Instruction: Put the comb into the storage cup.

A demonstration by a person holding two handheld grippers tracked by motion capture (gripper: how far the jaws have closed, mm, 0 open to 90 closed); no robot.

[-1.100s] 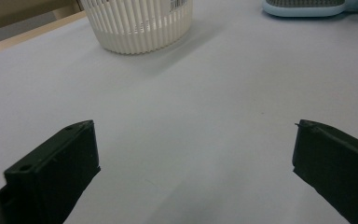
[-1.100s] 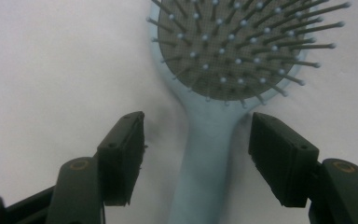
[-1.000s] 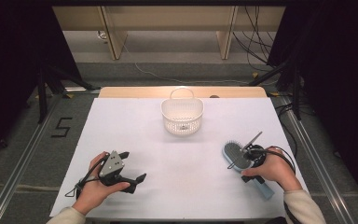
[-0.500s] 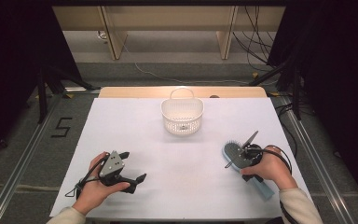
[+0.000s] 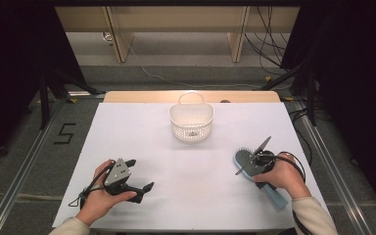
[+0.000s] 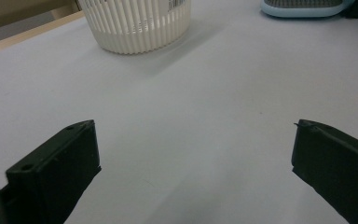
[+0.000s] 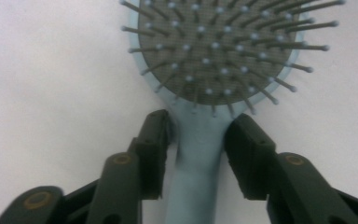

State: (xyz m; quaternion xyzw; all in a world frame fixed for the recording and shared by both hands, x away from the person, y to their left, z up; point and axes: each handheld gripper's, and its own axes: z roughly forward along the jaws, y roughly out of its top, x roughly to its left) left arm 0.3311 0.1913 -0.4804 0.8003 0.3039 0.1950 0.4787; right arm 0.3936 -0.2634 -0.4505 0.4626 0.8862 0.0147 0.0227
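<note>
The right gripper (image 7: 196, 154) has just been closing on the neck of the blue hairbrush (image 7: 214, 51), lying on the bench (image 5: 186, 196) at four o'clock from the white basket (image 5: 191, 122). The pads look barely seated, so the heavy head could pivot and slip when lifted. The left gripper (image 6: 191, 163) rests wide open, empty.

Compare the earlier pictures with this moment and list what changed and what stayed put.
The right gripper has just been closing its jaws on the neck of the light blue hairbrush; its pads now sit against the handle on both sides, or very nearly so. The brush lies bristles up on the table where it was. The left gripper stays open with nothing between its jaws, and the white basket has not moved.
</note>
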